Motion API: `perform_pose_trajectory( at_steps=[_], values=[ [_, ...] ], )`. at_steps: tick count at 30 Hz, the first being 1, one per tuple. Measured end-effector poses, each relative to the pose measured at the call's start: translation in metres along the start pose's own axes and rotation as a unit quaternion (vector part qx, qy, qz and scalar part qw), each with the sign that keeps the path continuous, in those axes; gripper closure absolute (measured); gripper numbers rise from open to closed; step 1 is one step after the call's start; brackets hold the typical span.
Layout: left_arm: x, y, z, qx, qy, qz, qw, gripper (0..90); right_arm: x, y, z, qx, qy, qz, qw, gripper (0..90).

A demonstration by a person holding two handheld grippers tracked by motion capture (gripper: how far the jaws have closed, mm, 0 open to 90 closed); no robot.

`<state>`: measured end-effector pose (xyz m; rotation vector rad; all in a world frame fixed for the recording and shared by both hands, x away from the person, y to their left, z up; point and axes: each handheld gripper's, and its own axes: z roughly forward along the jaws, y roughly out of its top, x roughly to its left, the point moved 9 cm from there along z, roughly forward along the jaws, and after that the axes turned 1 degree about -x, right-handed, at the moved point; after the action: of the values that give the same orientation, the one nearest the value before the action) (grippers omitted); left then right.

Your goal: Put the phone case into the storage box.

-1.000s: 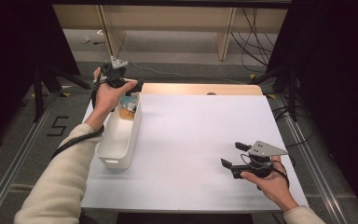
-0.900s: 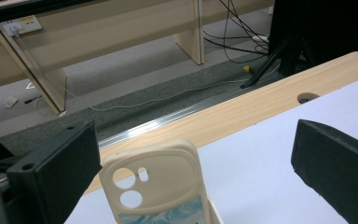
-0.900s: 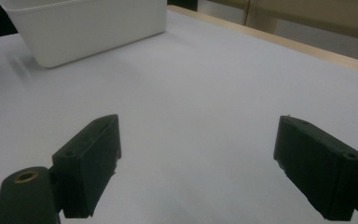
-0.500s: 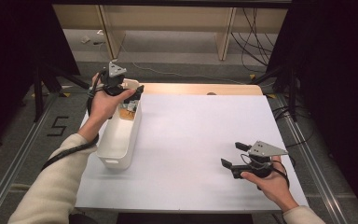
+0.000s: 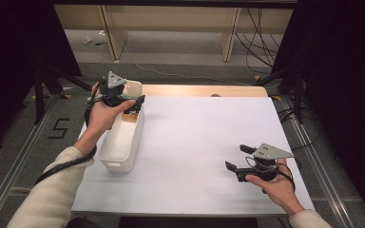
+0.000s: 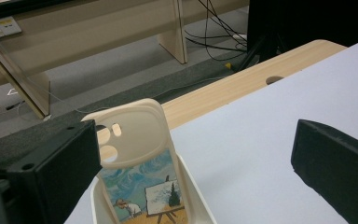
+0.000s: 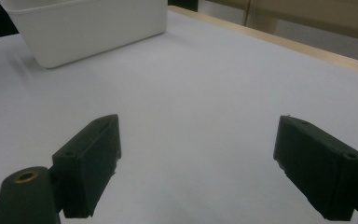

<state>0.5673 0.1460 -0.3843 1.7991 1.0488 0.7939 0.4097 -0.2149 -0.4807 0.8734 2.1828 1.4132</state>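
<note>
Left gripper view: my left gripper [image 6: 191,177] hangs wide over the phone case [image 6: 137,163], propped upright in the white bin's [image 5: 121,142] twelve o'clock end, apparently deposited. My right gripper [image 5: 240,159] idles wide.

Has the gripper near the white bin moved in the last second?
Yes. The left gripper has shifted right and slightly toward the person, judged against the white bin; it now hangs over the bin's far end, jaws open.
</note>
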Motion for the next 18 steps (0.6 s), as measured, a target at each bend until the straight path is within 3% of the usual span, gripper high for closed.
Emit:
perform_pose_trajectory(
  at_steps=[18],
  values=[
    [-0.012, -0.014, -0.015, -0.003, -0.016, -0.002, 0.9999, 0.8, 0.0, 0.0, 0.0, 0.0, 0.001, -0.001, 1.0, 15.7]
  ],
)
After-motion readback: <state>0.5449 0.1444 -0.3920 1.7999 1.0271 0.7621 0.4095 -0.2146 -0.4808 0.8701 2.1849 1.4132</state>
